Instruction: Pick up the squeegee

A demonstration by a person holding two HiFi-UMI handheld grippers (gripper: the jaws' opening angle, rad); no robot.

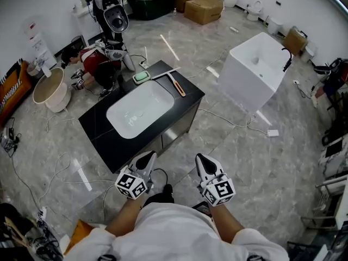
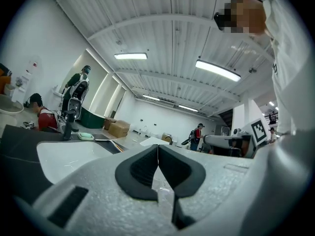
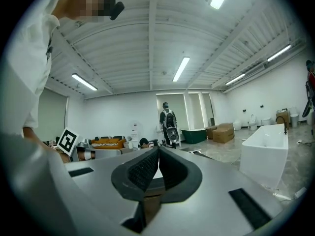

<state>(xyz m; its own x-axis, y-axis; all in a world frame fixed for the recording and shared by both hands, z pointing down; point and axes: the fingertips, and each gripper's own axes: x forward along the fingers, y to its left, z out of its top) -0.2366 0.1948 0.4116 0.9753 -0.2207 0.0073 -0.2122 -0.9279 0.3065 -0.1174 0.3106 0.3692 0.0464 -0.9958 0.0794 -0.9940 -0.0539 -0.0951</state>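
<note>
The squeegee (image 1: 174, 81), with a wooden handle and a pale blade, lies on the far right corner of the black vanity counter (image 1: 103, 132), beside a green soap dish (image 1: 141, 76). The left gripper view shows the squeegee (image 2: 110, 142) small and far off past the white sink (image 2: 64, 156). My left gripper (image 1: 150, 156) (image 2: 157, 149) and right gripper (image 1: 201, 157) (image 3: 158, 154) are held side by side at the counter's near edge, well short of the squeegee. Both have their pads pressed together with nothing between them.
A white sink basin (image 1: 140, 109) fills the counter's middle. A white freestanding basin (image 1: 253, 72) stands on the floor at the right, cardboard boxes (image 1: 204, 7) at the back. A person crouches (image 1: 95, 61) behind the counter near a round tub (image 1: 49, 88). Cables cross the floor.
</note>
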